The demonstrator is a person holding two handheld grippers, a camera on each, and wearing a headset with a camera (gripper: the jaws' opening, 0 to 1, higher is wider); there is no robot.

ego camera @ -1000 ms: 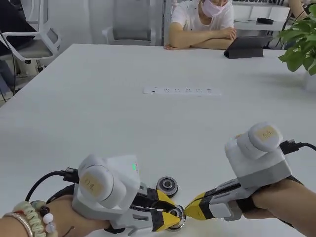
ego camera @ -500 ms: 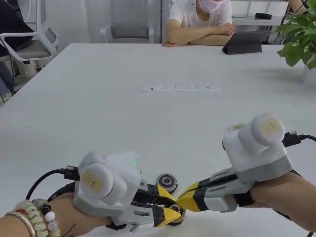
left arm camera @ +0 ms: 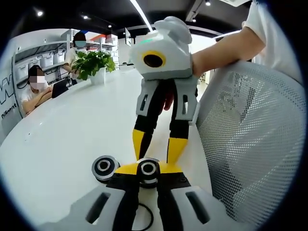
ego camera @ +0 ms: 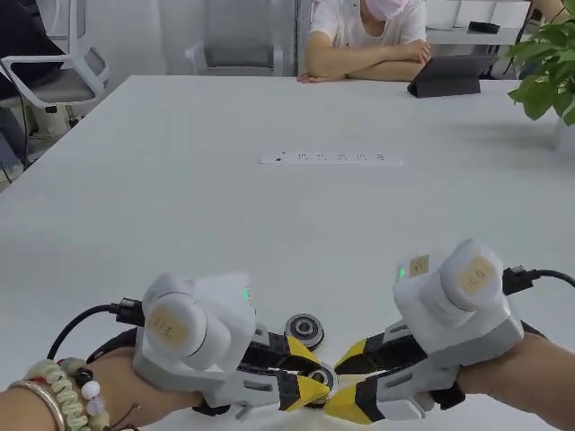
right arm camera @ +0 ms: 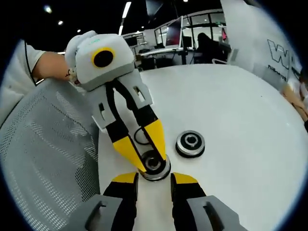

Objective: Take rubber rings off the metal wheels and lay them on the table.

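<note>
Near the 6 o'clock edge of the head view, 2 hand-held grippers are facing each other tip to tip over a white table (ego camera: 269,224). Pointing in from 8 o'clock, the left gripper (ego camera: 307,374) is clamping a metal wheel (ego camera: 322,378) between its yellow-tipped jaws. In the left gripper view the wheel is sitting squeezed between both tips, showing a dark outer ring around a shiny hub.

Pointing in from 4 o'clock, the right gripper (ego camera: 337,386) is holding its jaws apart. In the right gripper view its 2 yellow tips are flanking the same wheel at 8 and 4 o'clock without clearly touching it.

A second wheel (ego camera: 305,329) is lying flat on the table just beside the first, at about 11 o'clock from it in the head view, free of both grippers. A beaded bracelet (ego camera: 63,391) is showing on the wrist behind the left gripper.

Toward 12 o'clock, a white power strip (ego camera: 331,160) is lying well apart from the wheels. At the far edge a seated person (ego camera: 359,40) is resting folded arms on the table. A dark tablet (ego camera: 449,79) is standing just beside them at 1 o'clock, and green plant leaves (ego camera: 548,76) are hanging in at 2 o'clock.
</note>
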